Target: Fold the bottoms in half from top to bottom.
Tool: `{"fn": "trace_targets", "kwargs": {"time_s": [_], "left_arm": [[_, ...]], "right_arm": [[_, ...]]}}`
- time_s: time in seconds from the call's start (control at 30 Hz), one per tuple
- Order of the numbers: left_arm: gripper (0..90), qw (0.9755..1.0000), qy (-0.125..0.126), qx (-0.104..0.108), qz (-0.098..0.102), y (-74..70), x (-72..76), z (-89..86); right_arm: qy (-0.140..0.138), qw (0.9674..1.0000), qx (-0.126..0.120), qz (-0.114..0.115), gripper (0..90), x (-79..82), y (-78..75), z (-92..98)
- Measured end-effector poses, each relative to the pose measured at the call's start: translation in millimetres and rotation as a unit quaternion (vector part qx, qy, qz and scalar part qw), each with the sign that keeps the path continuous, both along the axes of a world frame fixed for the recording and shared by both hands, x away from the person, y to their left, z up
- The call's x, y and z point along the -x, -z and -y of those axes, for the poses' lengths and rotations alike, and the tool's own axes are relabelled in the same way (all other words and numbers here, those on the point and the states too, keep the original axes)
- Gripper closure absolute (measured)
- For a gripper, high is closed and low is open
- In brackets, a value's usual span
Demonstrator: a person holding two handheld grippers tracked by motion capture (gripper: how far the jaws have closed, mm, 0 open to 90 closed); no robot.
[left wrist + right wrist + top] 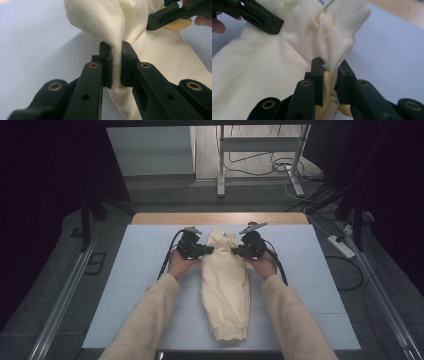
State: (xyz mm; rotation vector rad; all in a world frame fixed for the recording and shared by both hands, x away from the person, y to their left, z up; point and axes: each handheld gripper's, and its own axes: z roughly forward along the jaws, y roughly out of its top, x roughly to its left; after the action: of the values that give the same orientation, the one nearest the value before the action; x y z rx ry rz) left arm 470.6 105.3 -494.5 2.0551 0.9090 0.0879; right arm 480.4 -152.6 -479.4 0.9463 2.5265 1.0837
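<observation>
A cream garment (225,290) lies folded lengthwise down the middle of the pale blue mat (145,285), its far end bunched and lifted. My left gripper (212,250) comes in from the left and is shut on a fold of that cloth (100,20), which is pinched flat between the pads (116,65). From the right, my right gripper (234,251) grips the opposite side just below the ribbed band (348,15), with bunched fabric (257,70) squeezed between its jaws (329,77). Each gripper view also catches the other gripper's jaw tip (170,15) (259,18) across the cloth.
The mat covers a wooden table whose far edge (220,218) shows beyond it. Metal stand legs (220,170) and loose cables (280,167) are on the floor behind. A power strip (341,246) lies to the right, and dark curtains flank both sides.
</observation>
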Motion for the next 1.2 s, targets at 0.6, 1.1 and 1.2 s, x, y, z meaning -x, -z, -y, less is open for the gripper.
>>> {"fn": "trace_targets", "kwargs": {"time_s": [0.6,1.1,1.2], "left_arm": [[81.6,0.9989,0.0,0.015,0.043,-47.4,0.1,-1.8],[81.7,0.9958,0.001,0.015,0.091,-91.8,-0.2,0.5],[81.7,0.9965,0.004,0.012,0.082,-86.1,-0.3,2.1]], "right_arm": [[0.013,0.9973,-0.02,0.069,77.7,9.2,-45.1,4.5],[0.026,0.9933,-0.028,0.109,77.5,7.7,-86.4,6.6],[0.027,0.9933,-0.023,0.11,77.5,8.3,-86.2,7.5]]}}
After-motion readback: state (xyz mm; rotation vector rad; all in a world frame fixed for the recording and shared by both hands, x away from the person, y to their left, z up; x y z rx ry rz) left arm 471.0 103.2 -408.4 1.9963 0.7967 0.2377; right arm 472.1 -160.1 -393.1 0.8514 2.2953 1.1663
